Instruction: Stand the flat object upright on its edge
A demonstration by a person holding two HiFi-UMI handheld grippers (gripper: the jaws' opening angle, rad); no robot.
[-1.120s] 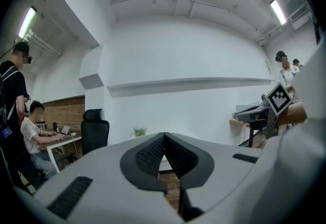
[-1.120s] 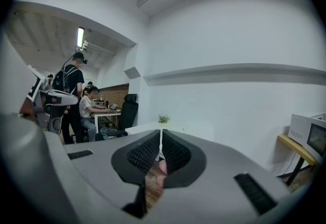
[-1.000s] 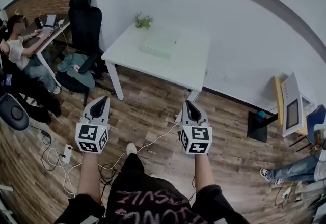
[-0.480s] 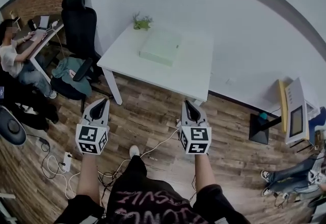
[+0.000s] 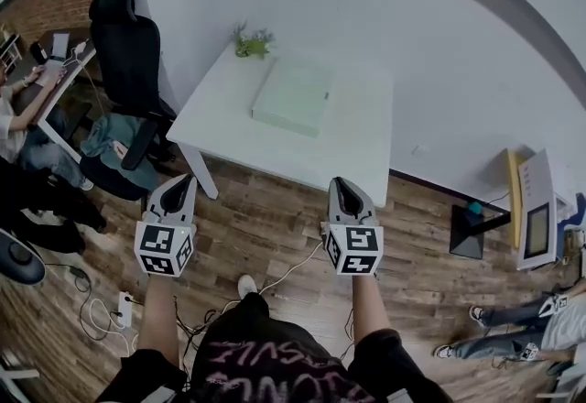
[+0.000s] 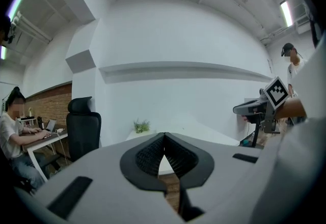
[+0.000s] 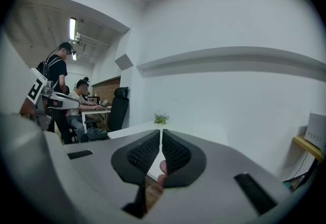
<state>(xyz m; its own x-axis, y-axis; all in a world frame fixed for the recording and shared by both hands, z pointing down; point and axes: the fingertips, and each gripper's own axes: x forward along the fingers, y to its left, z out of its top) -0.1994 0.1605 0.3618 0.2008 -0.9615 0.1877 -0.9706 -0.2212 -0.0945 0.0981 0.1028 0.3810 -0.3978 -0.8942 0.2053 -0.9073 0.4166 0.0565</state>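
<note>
The approach step is judged to be in hand. On the white worktop (image 5: 357, 149) the pale-green slab (image 5: 293, 97) is seen lying flat, about mid-worktop. Short of the worktop's near edge, the left claw (image 5: 186, 181) and right claw (image 5: 339, 183) are held pressed together, empty. Next, both must be carried over the worktop and spread, and one slab edge tipped up.
</note>
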